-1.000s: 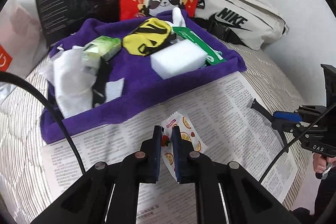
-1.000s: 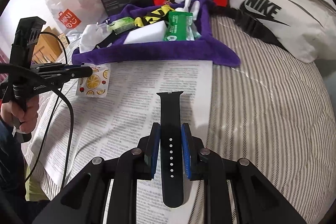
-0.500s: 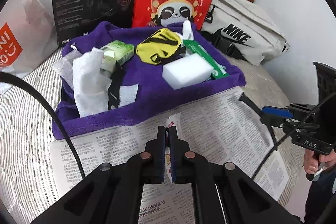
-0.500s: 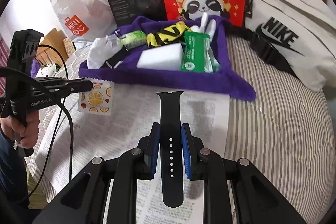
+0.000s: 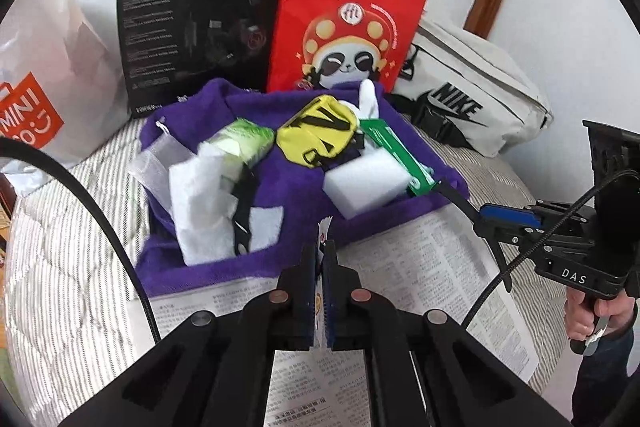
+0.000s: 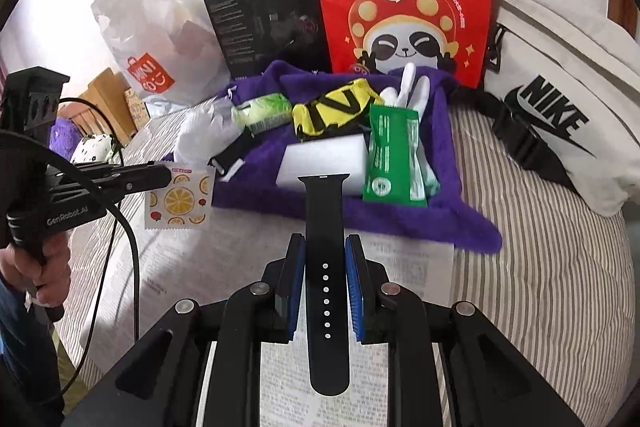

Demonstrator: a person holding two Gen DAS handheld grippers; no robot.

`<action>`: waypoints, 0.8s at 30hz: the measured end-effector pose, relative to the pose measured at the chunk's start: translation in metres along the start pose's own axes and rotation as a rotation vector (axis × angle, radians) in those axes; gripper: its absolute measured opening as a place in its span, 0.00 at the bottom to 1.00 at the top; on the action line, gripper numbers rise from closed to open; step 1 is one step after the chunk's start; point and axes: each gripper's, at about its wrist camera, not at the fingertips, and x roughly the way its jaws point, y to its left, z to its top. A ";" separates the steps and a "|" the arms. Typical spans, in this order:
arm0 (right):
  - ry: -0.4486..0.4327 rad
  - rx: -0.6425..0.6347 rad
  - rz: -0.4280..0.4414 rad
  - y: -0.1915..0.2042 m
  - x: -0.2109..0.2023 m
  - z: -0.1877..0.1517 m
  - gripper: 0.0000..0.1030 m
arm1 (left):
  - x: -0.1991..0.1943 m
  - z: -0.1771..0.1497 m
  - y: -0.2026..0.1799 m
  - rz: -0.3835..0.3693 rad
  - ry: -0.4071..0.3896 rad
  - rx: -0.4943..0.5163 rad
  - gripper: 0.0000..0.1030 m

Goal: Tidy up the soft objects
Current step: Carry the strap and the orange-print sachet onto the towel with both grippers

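Left tongs [image 5: 322, 267]: matte black linkage arms, round silver rivets, blue pads on the inner faces.
Right tongs [image 6: 325, 267]: black arms with silver rivets, ribbed blue pads.
Markings: white "GenRobot.AI" on the left handle, "DAS" on the right.
Cables: black, looping from each handle.
Left hand [image 6: 36, 279]: bare skin, dark blue sleeve.
Right hand [image 5: 596, 319]: bare skin around a black grip.
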 end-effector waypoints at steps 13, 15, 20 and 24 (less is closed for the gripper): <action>-0.014 0.017 -0.020 -0.003 0.025 0.042 0.20 | -0.006 0.035 0.022 0.045 -0.037 -0.031 0.04; -0.011 0.021 -0.017 -0.006 0.031 0.048 0.20 | -0.002 0.040 0.023 0.041 -0.032 -0.028 0.04; -0.010 0.018 -0.015 -0.009 0.043 0.062 0.20 | 0.013 0.051 0.027 0.033 -0.020 -0.030 0.04; -0.016 0.007 -0.024 -0.012 0.053 0.075 0.20 | 0.025 0.059 0.029 0.016 -0.007 -0.040 0.04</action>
